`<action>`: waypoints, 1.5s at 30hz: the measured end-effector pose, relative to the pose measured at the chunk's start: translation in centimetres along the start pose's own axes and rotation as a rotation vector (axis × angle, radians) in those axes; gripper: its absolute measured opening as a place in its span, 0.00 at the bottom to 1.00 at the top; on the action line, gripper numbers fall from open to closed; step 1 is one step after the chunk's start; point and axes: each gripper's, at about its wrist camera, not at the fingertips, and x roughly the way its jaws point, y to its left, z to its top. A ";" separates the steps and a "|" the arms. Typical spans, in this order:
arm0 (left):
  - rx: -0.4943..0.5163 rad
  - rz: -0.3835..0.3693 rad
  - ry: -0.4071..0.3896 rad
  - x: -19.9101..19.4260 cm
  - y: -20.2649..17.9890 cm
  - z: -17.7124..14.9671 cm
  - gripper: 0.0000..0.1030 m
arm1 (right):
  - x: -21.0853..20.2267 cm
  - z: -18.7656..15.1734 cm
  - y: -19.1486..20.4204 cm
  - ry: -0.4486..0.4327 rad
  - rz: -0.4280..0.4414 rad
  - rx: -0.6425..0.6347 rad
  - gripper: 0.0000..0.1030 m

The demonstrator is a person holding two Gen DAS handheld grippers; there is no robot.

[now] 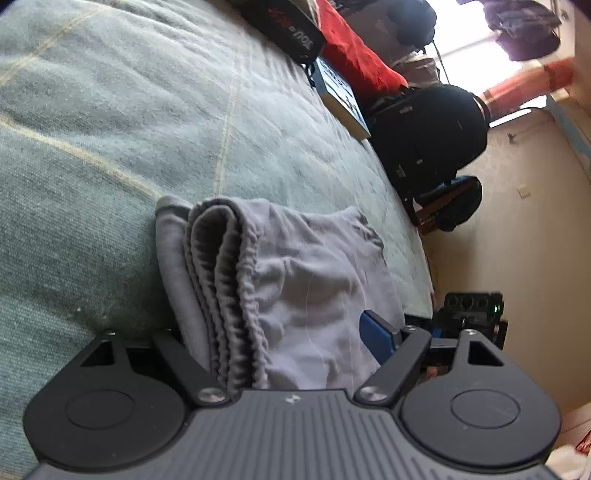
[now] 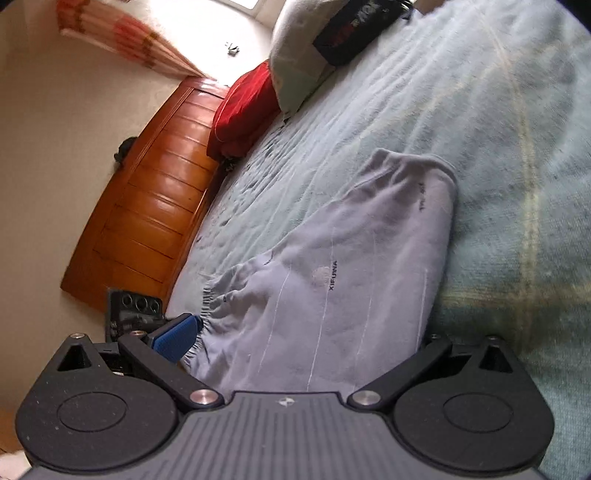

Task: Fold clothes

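Observation:
A grey folded garment with a gathered elastic waistband lies on the green bed cover. My left gripper is open wide and straddles the garment's folded edge. Its blue finger pad shows on the right, and the other finger is hidden by cloth. In the right wrist view the same garment, with thin white stripes and small lettering, lies flat between the jaws of my right gripper. That gripper is also open wide, its blue pad at the waistband and its far finger hidden.
A black box, a book, a red pillow and a pale pillow lie at the bed's head. A black backpack stands beside the bed, near a wooden headboard. A black device sits near the bed edge.

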 end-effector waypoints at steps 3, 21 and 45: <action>-0.003 0.012 -0.023 -0.6 0.1 -0.8 0.66 | -0.9 -0.7 -0.3 -0.016 0.029 0.012 1.00; -0.011 0.108 -0.065 -0.9 1.1 -1.5 0.27 | -0.9 -0.7 -2.0 -0.036 -0.069 0.045 0.29; 0.215 0.251 -0.189 -2.4 -6.4 -3.4 0.21 | 1.8 -2.0 8.3 -0.060 -0.493 -0.463 0.10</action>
